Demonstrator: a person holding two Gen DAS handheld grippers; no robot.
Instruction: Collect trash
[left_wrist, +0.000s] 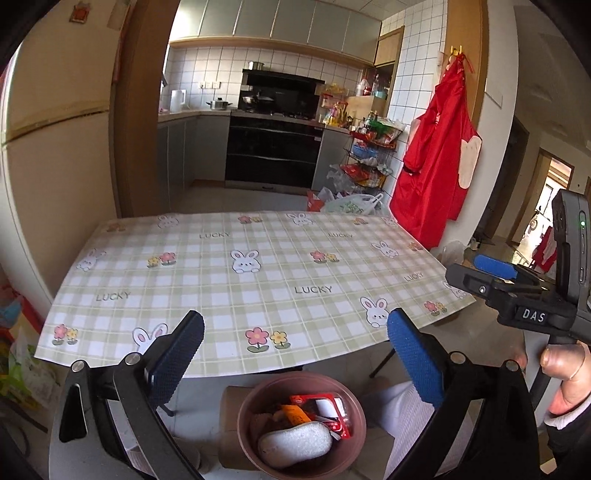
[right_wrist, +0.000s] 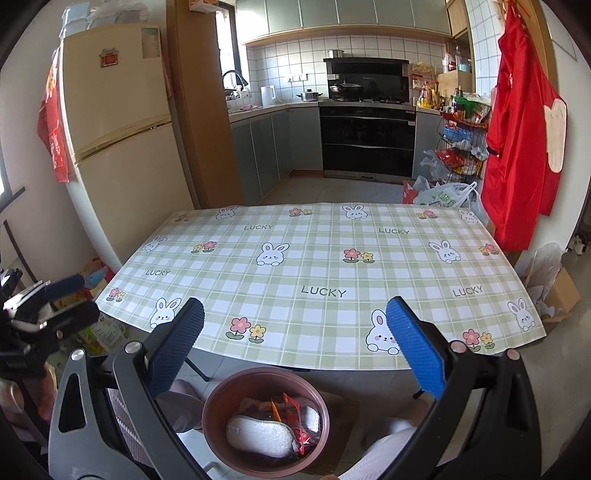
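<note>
Your round brown plastic bin (left_wrist: 301, 424) sits at the bottom centre of the frame, below and between your left gripper (left_wrist: 295, 354) fingers, holding a white foam tray (left_wrist: 295, 441) and red wrappers (left_wrist: 325, 406). Both grippers hang spread wide and empty above the near edge of the green checked bunny tablecloth (left_wrist: 258, 273). Your right gripper (right_wrist: 295, 350) frames the bin the same way. Deeper contents are hard to make out.

Tiled kitchen (right_wrist: 354, 48) behind checked table (right_wrist: 317, 266)
</note>
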